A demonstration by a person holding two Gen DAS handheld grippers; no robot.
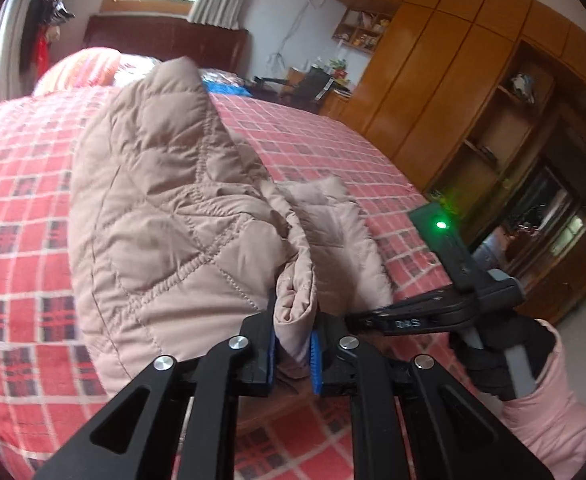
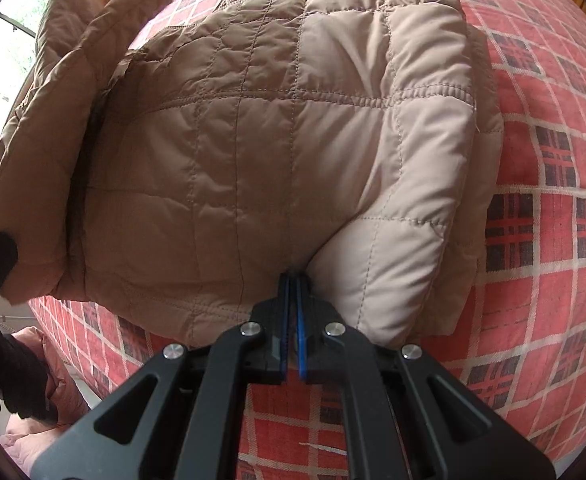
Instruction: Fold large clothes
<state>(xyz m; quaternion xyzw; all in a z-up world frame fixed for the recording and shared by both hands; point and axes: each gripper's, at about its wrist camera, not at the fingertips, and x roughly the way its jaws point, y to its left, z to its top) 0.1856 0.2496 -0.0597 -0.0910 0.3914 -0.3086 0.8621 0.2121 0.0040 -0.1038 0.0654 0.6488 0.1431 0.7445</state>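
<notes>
Red plaid bedspread (image 2: 553, 208) fills my near field in both wrist views, and the quilted tan jacket (image 2: 277, 128) lies on it, partly doubled over. Nearest my left camera, the left gripper (image 1: 293, 354) is clamped on a thick bunched edge of the jacket, blue pads (image 1: 315, 360) pressing padded fabric from both sides. My right gripper (image 2: 291, 320) has its jaws pinched together at the jacket's near hem, at about six o'clock of the garment; they look closed on a thin fold, though I cannot see how much cloth sits between them. At nine o'clock in the right view a sleeve (image 2: 73, 60) lifts off the bed. Farther off, at two o'clock in the left view, stands a wooden wardrobe (image 1: 453, 80). My worry is the right grip: slick padded cloth could slide out under tension, letting the fold collapse, and the lifted sleeve could flop crooked.
</notes>
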